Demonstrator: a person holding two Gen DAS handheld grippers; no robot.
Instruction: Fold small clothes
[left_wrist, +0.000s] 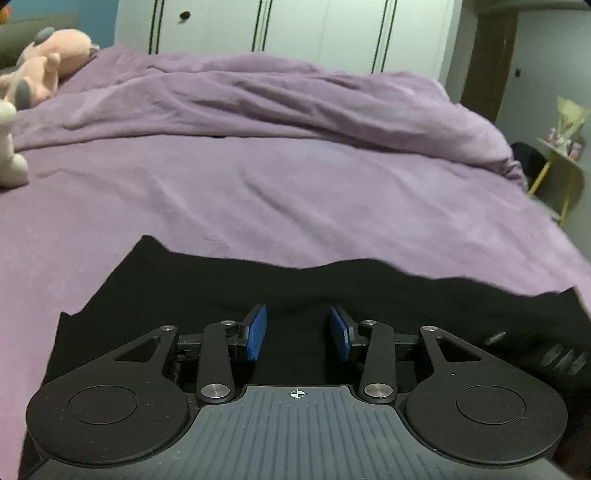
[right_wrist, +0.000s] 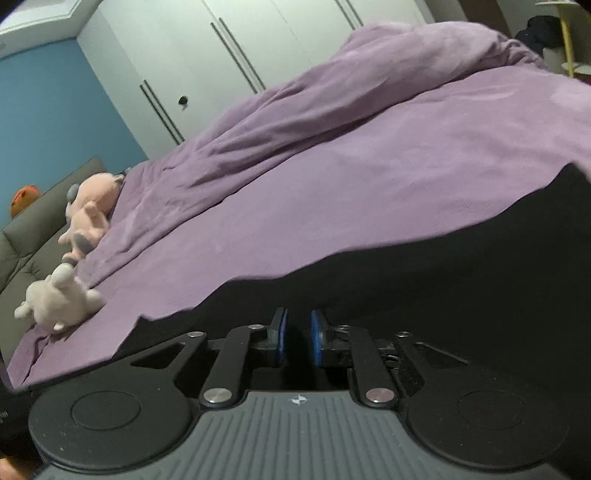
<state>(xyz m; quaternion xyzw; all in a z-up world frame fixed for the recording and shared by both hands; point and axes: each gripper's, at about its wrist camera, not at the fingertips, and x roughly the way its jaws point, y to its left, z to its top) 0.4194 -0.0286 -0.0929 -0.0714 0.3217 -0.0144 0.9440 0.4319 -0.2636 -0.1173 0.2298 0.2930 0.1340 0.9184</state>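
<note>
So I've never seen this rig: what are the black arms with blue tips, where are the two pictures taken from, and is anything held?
No robot here: a person carries a two-finger gripper in each hand, with a fisheye camera on each looking along its fingers. One picture is from the left gripper, the other from the right gripper. Both are low over a black garment spread on a purple bed, with plush toys at its far side. The left jaws are open and empty. The right jaws are nearly shut; whether they pinch cloth is too dark to tell.

Garment (left_wrist: 332, 288) on bed (left_wrist: 295, 192), heaped duvet (left_wrist: 295, 99) behind, plush toys (left_wrist: 37, 70) far left
</note>
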